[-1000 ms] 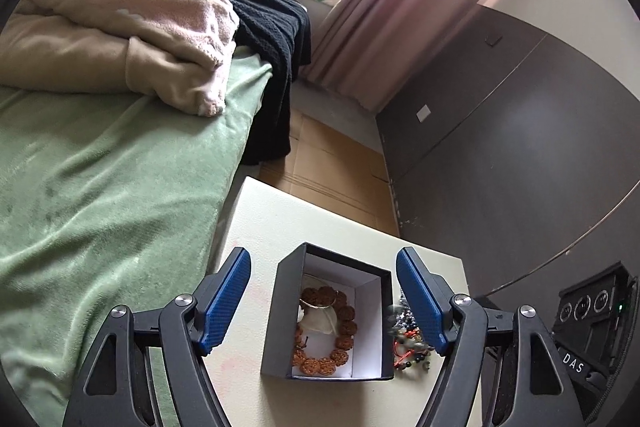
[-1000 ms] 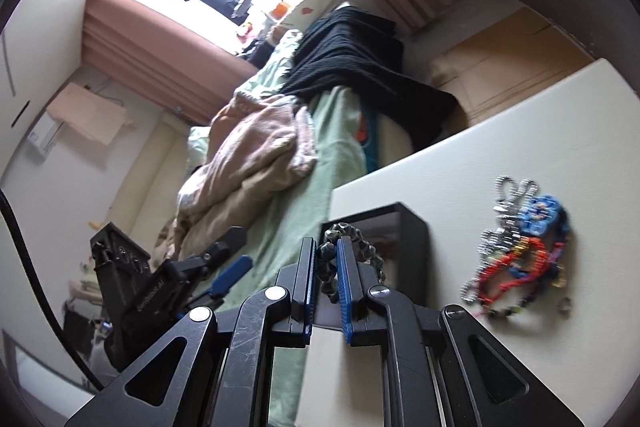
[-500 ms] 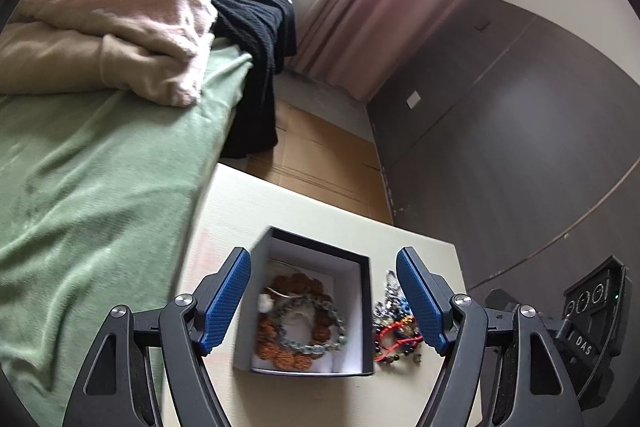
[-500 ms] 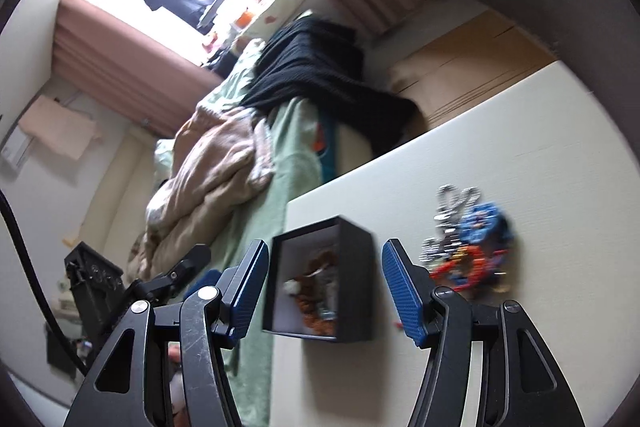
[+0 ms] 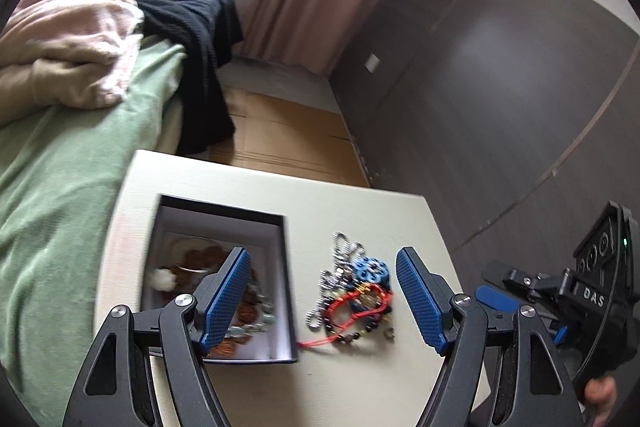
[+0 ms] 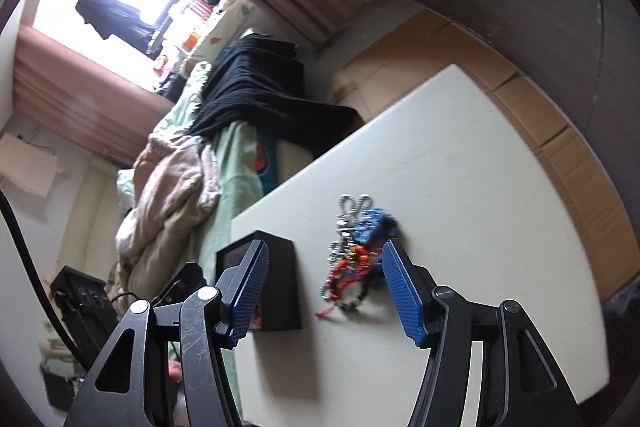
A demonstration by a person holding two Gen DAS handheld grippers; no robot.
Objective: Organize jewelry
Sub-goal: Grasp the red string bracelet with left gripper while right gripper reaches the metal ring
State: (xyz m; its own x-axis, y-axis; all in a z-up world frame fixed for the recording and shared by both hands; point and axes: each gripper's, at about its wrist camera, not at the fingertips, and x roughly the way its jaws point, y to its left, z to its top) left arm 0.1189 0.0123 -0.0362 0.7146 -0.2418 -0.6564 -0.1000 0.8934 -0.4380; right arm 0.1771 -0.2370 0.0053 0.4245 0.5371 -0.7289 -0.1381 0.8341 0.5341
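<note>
Landmark: black jewelry box [image 5: 224, 287] on the cream tabletop [image 5: 360, 387], lid off, white lining visible.

Left of box — green bedspread [image 5: 60, 187], with pink blanket [image 5: 68, 55] and black knit garment [image 5: 196, 39] further back along the bed.

Inside box: brown wooden-bead bracelet [image 5: 244, 307], grey-green bead bracelet [image 5: 260, 323] lying over it, small white tuft [image 5: 166, 281]; somewhat blurred.

Left gripper [image 5: 320, 301] spread wide, holding nothing; its left blue pad overlaps the box interior in view, right pad beyond the pile.

Just right of box, apart from its wall — loose jewelry pile [image 5: 354, 297]: silver chain, blue bead cluster, red cord bracelet, dark beads. Red cord end reaching toward the box's near corner.

Right gripper [image 6: 324, 293] likewise released, empty; box [image 6: 276, 287] behind its left pad, pile [image 6: 356, 251] between the pads, resting on the table [image 6: 480, 207].

Right of box, past the pile: dark panelled wall [image 5: 500, 107].
</note>
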